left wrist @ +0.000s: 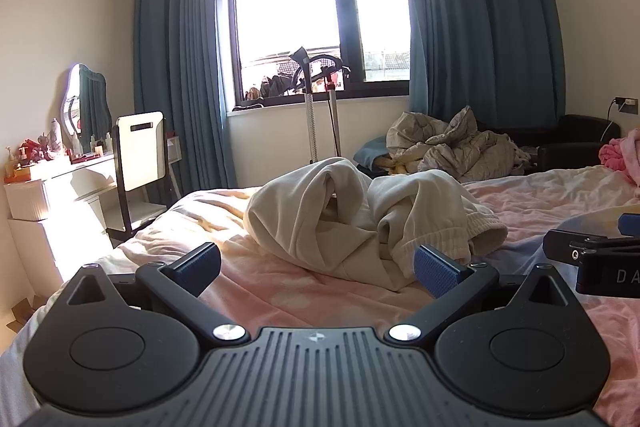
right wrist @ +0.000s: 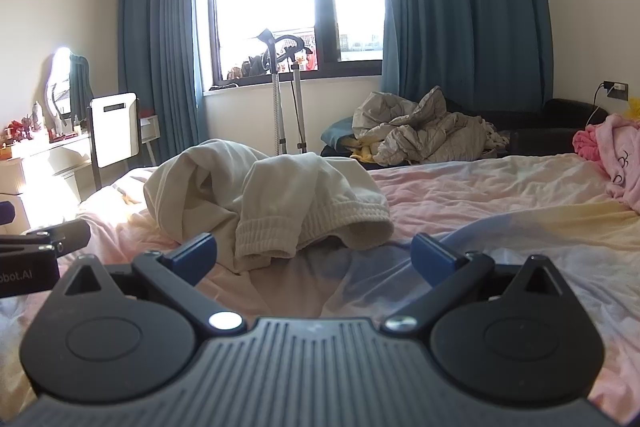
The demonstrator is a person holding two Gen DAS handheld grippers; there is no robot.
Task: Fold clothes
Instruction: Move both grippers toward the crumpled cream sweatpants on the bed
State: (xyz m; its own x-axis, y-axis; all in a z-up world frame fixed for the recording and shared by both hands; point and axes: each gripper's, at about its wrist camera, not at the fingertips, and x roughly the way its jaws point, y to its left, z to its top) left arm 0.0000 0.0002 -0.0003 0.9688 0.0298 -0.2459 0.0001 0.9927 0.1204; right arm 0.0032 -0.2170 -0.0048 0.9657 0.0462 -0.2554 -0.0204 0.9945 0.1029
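Cream sweatpants point(left wrist: 360, 223) lay bunched in a heap on the bed point(left wrist: 280, 291), unfolded. Left tongs point(left wrist: 316, 269) and right tongs point(right wrist: 314, 257) both gaped wide, holding nothing. Fabric looked soft, thick, floppy, light; ribbed cuff point(right wrist: 264, 241) or elastic waistband point(right wrist: 352, 211) likely gave the surest hold.

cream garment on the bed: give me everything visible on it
The cream, soft knit-looking garment lies crumpled in an unfolded heap on the pink patterned bedsheet, toward the foot of the bed. It looks like thick sweatshirt-type fabric. Two ribbed, elasticated openings face the cameras, one wider with a gathered band. Folds stand up in two humps. Only the sheet touches it; the left gripper and the right gripper sit short of it, jaws open and empty.
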